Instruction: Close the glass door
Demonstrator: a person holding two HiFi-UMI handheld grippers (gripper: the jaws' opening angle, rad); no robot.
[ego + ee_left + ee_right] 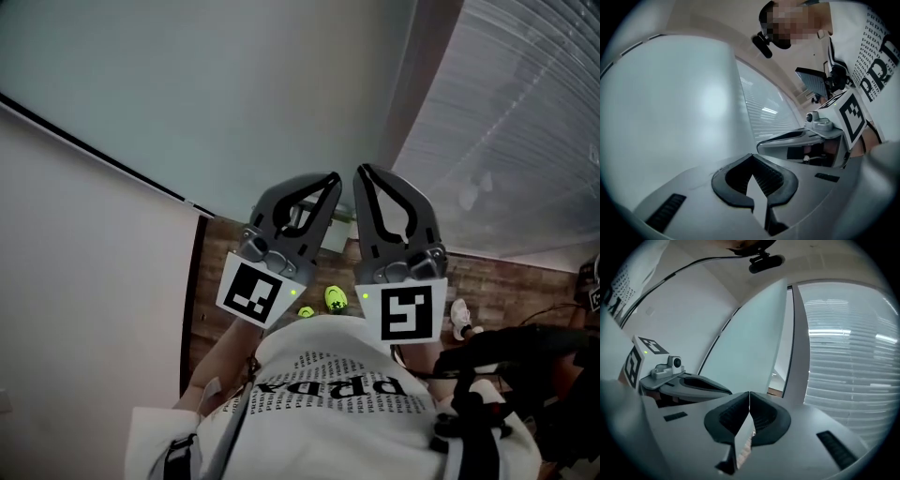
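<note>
Head view: steeply downward, close above left tongs (330,183) and right tongs (364,176). Gripper views: each along its own tongs, near the glass door (745,352), the other tongs alongside. All three views share the door and blinds (525,122).

Frosted pale-teal glass door (234,84) stands upright, dark-edged along 1 side.

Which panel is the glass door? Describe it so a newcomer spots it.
In the head view, a white wall fills the left and slatted blinds the right. The glass door is the wide pane between them: frosted pale teal, smooth, no slats.
</note>
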